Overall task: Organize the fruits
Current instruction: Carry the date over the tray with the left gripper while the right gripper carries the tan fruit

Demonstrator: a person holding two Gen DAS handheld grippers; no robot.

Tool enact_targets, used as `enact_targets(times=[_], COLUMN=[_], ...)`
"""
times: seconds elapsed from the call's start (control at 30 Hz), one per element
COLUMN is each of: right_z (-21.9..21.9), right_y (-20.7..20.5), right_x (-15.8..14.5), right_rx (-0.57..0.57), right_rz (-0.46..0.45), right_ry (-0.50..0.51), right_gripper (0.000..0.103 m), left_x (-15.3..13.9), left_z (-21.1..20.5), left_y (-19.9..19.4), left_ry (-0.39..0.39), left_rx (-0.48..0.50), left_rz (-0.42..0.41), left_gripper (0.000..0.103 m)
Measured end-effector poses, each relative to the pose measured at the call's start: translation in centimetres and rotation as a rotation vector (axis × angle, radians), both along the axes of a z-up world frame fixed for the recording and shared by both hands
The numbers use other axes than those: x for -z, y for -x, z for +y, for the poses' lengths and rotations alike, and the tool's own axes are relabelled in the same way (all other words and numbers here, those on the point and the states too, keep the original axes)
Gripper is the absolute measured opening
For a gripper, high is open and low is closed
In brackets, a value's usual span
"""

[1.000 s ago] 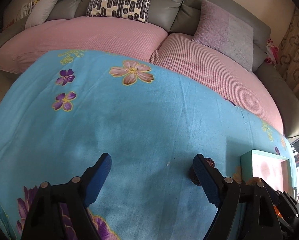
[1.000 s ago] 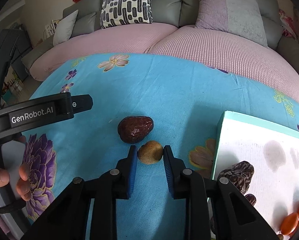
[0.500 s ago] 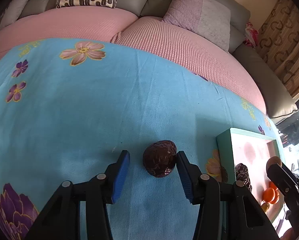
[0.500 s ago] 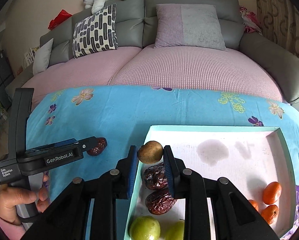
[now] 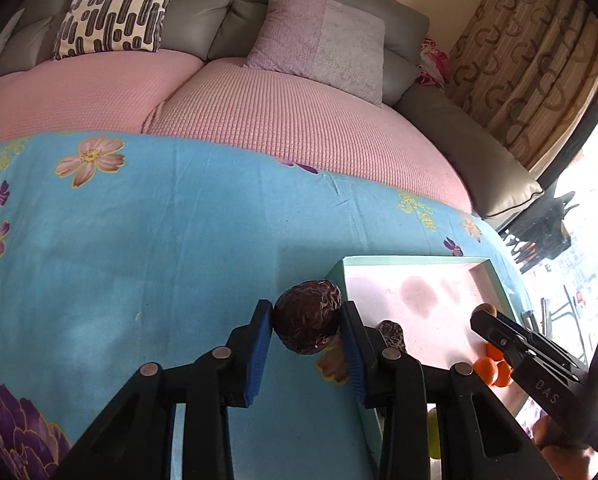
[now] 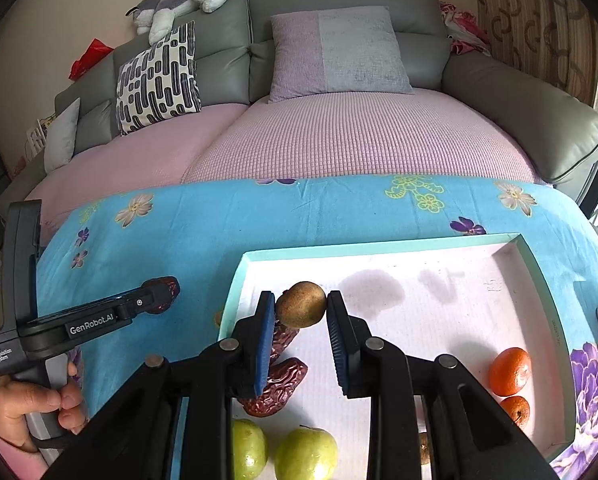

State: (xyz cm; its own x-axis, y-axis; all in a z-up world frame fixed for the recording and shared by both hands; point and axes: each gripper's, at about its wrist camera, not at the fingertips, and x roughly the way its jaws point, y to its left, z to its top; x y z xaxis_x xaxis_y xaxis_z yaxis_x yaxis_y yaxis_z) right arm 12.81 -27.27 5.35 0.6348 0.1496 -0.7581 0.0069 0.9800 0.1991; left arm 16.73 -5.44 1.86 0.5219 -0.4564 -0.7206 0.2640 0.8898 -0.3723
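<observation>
My left gripper [image 5: 305,326] is shut on a dark wrinkled red date [image 5: 307,322] and holds it above the blue cloth, just left of the teal tray [image 5: 415,261]. In the right wrist view the left gripper [image 6: 161,294] shows with the date [image 6: 170,289]. My right gripper [image 6: 301,306] is shut on a small brown round fruit [image 6: 301,304] over the tray's [image 6: 379,247] left part. In the tray lie red dates [image 6: 277,390], two green fruits [image 6: 305,456] and two oranges [image 6: 509,372].
The blue flowered cloth [image 5: 139,248] covers the table. Behind it stands a sofa with a pink cover [image 6: 339,136] and cushions [image 6: 335,52]. A curtain [image 5: 527,72] hangs at the right. The right gripper's body [image 5: 539,368] shows over the tray's right side.
My left gripper has closed on the red date and carried it right, toward the tray's left edge. My right gripper has moved further over the tray with the brown fruit.
</observation>
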Motion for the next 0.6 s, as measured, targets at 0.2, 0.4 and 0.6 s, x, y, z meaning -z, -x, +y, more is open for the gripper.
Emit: enact_targets(times=[0.2,0.4,0.6], right_z=[-3.6,-5.1,-5.5], right_y=[0.3,0.4,0.1], right_x=[1.7,3.2,4.5], right_rx=[0.107,0.13,0.124], right_rz=[0.065,0.108,0.147], right_ry=[0.006,-0.013,-0.012], right_gripper=[0.028,0.028,0.028], left_x=[-0.5,-0.2,1.8], left_z=[-4.7,-7.7,-8.9], left_y=[-0.1,-1.7,-2.2], left_ry=[-0.041,-0.129,-0.195], left_rx=[0.096,0.125,0.119], left_rz=[-0.014,0.0,0.052], left_gripper=[0.037,0.037,0.037])
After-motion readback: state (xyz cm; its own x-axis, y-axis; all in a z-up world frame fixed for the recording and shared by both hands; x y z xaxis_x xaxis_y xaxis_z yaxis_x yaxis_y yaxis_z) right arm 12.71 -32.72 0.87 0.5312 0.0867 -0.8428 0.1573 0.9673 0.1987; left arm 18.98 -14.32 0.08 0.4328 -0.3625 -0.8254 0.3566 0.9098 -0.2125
